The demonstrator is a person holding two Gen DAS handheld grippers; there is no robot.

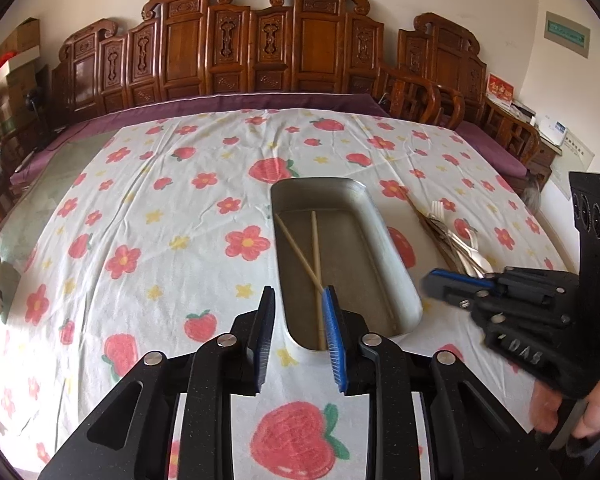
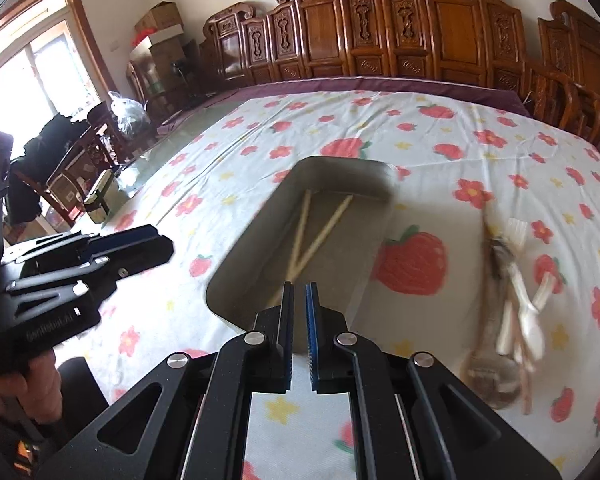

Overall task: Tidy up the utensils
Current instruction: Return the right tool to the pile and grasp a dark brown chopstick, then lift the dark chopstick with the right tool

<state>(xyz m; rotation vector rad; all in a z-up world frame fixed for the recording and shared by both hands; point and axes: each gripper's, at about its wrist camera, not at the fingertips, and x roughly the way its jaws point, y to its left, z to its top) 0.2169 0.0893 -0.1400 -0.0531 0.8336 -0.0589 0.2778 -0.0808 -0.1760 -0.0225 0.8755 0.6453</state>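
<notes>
Two chopsticks [image 1: 306, 252] lie crossed in the metal tray [image 1: 384, 236]; the remaining utensils [image 2: 512, 300] (white plastic forks, spoons, a ladle) sit heaped on the desk [image 1: 140, 208] just right of it. Left gripper [image 1: 300, 300] has its jaws apart w/ nothing between; right gripper [image 2: 299, 286] is nearly together, empty. Risk: the heap is tangled, so a pinch may drag several pcs or flick light plastic off; a low approach could also snag the wrinkled cloth.

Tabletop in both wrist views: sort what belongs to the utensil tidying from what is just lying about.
Belongs to the job:
- metal tray
- two chopsticks crossed inside the tray
- pile of loose utensils beside the tray: white plastic forks, spoons, a ladle

Just lying about:
- strawberry tablecloth
- carved wooden chairs
- cardboard boxes
- plastic bag
</notes>
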